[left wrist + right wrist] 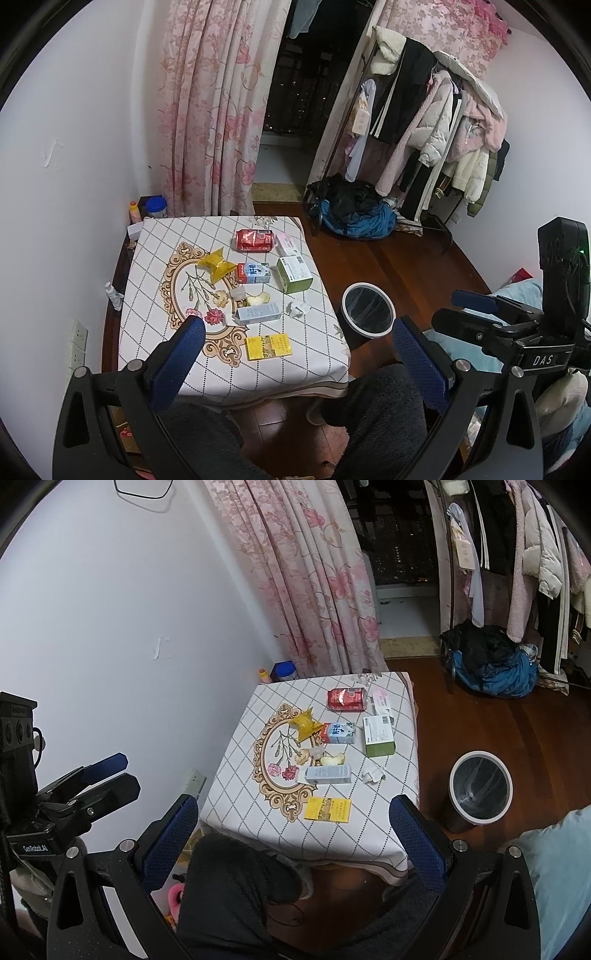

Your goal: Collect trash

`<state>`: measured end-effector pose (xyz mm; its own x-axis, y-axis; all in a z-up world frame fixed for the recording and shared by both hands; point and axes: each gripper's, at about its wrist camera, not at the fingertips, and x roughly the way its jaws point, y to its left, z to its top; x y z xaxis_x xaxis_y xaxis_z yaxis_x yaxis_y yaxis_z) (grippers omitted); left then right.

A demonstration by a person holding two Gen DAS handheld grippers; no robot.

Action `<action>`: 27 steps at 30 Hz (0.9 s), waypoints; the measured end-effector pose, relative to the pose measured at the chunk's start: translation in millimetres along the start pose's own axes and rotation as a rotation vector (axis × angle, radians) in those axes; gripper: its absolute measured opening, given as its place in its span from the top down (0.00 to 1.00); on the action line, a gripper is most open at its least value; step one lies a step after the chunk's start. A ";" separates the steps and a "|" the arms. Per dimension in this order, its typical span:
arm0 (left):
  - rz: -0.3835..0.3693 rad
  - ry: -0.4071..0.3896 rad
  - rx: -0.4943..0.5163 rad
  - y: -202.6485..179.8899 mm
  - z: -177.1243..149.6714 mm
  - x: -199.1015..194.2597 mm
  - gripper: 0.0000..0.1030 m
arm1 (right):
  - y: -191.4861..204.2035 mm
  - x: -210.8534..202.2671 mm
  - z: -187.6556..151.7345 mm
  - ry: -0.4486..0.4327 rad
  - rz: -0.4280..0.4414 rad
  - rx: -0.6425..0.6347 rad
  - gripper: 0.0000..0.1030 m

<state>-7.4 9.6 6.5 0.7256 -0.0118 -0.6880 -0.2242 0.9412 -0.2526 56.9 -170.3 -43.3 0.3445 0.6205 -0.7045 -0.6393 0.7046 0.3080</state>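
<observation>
Left wrist view shows the left gripper (297,345) and right gripper (293,825) held back, fingers spread and empty, facing the table (155,240) where trash like the red can (254,240) lies, the bin (367,310) standing on the floor just right, ready for drops.

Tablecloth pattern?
White tablecloth with a dark diamond grid and an ornate floral medallion; clearest in the right wrist view.

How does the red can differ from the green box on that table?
The red can is a shiny cylinder lying on its side near the table's far edge; the green box is a flat-sided carton with a white label face, lying nearer the bin. Both rest untouched on the checked tablecloth.
</observation>
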 end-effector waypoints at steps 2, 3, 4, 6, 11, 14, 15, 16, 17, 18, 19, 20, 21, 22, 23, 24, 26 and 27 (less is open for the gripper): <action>0.001 0.000 0.000 0.1 0.4 -0.3 0.00 | 0.2 0.8 0.9 0.000 0.003 -0.001 0.00; 0.001 0.000 0.000 0.3 0.6 -0.5 0.00 | 0.4 0.9 0.5 0.000 0.003 -0.001 0.00; 0.001 0.000 0.000 0.2 0.7 -0.4 0.00 | 0.7 1.2 0.3 0.000 0.003 -0.003 0.00; 0.001 0.000 0.000 0.5 0.6 -0.6 0.00 | 1.6 1.6 -0.4 0.001 0.005 -0.005 0.00; 0.001 0.001 -0.001 4.1 1.5 -1.2 0.00 | 2.0 2.1 0.4 -0.003 0.003 -0.004 0.00; 0.001 0.000 -0.001 4.2 0.9 -1.1 0.00 | 2.3 2.4 0.6 -0.002 0.009 -0.003 0.00; 0.002 0.000 -0.001 4.3 0.5 -1.2 0.00 | 2.2 2.4 0.8 -0.003 0.009 -0.004 0.00; 0.002 -0.002 0.000 4.1 0.2 -1.1 0.00 | 2.2 2.9 0.6 -0.002 0.010 -0.004 0.00; 0.002 -0.001 0.000 4.3 0.3 -1.0 0.00 | 2.5 2.6 0.8 -0.002 0.009 -0.004 0.00; 0.002 -0.001 0.000 4.5 0.3 -1.1 0.00 | 2.6 2.6 0.7 -0.003 0.008 -0.004 0.00; 0.002 -0.002 0.000 4.0 0.1 -1.1 0.00 | 2.7 2.7 1.0 -0.003 0.009 -0.003 0.00; 0.002 -0.002 0.001 3.9 0.2 -1.0 0.00 | 2.7 3.6 0.7 -0.004 0.009 -0.002 0.00; 0.002 -0.001 0.001 4.1 0.4 -1.1 0.00 | 2.8 2.7 0.8 -0.003 0.009 -0.003 0.00; 0.002 -0.001 0.000 3.9 0.3 -1.2 0.00 | 2.6 2.6 1.0 -0.003 0.009 -0.003 0.00; 0.002 -0.001 0.000 3.5 0.0 -1.2 0.00 | 3.0 3.3 0.8 -0.004 0.009 -0.004 0.00; 0.003 -0.002 0.000 3.9 0.0 -1.4 0.00 | 2.8 3.0 1.2 -0.003 0.009 -0.005 0.00; 0.004 -0.002 -0.001 4.3 -0.1 -1.6 0.00 | 2.2 2.7 1.5 -0.003 0.009 -0.004 0.00; 0.003 -0.002 -0.002 4.6 -0.2 -1.8 0.00 | 1.9 2.4 1.5 -0.002 0.010 -0.004 0.00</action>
<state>-9.9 13.9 6.4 0.7259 -0.0086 -0.6877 -0.2274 0.9407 -0.2517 57.5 -167.0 -43.5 0.3395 0.6282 -0.7001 -0.6455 0.6969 0.3124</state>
